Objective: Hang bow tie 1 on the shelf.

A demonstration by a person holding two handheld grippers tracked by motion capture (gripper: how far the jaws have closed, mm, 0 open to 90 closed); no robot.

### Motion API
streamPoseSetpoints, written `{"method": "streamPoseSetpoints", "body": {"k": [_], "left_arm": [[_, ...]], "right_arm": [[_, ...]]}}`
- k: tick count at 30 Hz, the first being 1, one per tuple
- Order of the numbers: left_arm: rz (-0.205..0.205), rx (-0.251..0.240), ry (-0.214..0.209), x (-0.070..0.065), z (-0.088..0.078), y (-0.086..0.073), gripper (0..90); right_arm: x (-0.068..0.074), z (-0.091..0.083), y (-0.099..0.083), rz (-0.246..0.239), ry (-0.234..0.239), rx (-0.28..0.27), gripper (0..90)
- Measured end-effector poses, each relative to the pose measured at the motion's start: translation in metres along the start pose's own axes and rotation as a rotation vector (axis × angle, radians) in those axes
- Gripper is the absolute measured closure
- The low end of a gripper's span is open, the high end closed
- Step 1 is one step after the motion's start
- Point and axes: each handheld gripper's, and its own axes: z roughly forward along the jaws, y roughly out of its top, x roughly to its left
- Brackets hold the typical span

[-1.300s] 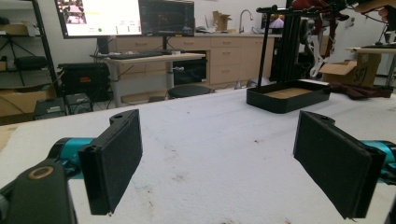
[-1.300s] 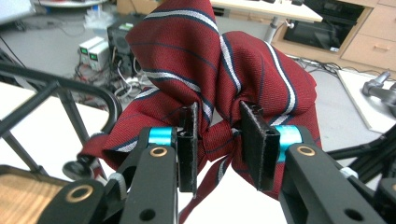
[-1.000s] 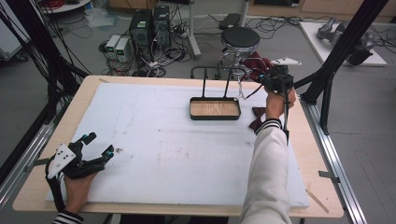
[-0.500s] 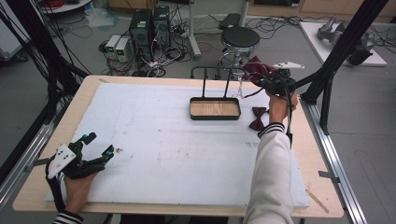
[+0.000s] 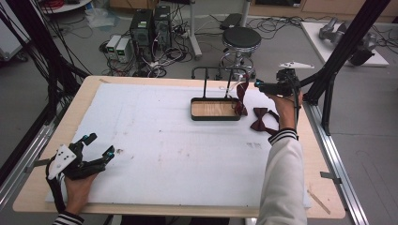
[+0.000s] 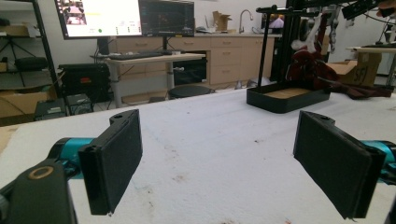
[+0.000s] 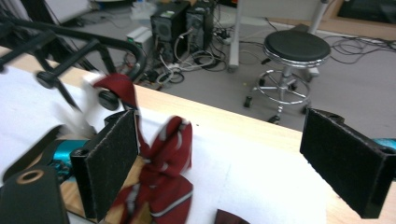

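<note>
- Bow tie, hanging (image 5: 241, 97): dark red with pale stripes, draped from the black rack (image 5: 218, 71) at the far right of the bench (image 5: 141, 84), its lower folds at the right end of the wood-floored tray (image 5: 214, 110).
- Bow tie, flat (image 5: 264, 121): dark red, on the white mat just right of the tray.
- Right gripper (image 5: 259, 85): jaws just opened wide, nothing held, beside the hanging tie.
- Left gripper (image 5: 100, 149): near left, wide open, empty.

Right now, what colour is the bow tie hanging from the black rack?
Dark red bow tie with thin pale stripes, clearest in the right gripper view.
</note>
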Motion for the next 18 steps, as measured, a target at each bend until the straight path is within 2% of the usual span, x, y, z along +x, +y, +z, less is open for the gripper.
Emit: {"method": "streamPoseSetpoints", "body": {"k": [4,6,8,10,12,15,18], "left_arm": [[-0.002,0.001,-0.001,0.000,0.000,0.000,16.1],[-0.003,0.000,-0.001,0.000,0.000,0.000,16.1],[0.000,0.001,0.000,0.000,0.000,0.000,16.1],[-0.001,-0.001,0.000,0.000,0.000,0.000,16.1],[-0.001,0.000,0.000,0.000,0.000,0.000,16.1],[-0.001,0.000,-0.001,0.000,0.000,0.000,16.1],[-0.002,-0.001,0.000,0.000,0.000,0.000,16.1]], "right_arm": [[0.002,-0.011,0.002,-0.011,0.048,-0.012,10.9],[0.003,-0.013,0.003,-0.015,0.052,-0.016,10.9],[0.006,-0.023,0.002,-0.023,0.059,-0.062,10.9],[0.007,-0.030,-0.001,-0.002,0.069,-0.090,11.0],[0.007,-0.033,-0.002,0.002,0.074,-0.085,10.9],[0.010,-0.042,-0.001,-0.020,0.079,-0.071,10.8],[0.020,-0.057,0.003,-0.044,0.105,-0.119,10.9]]}}
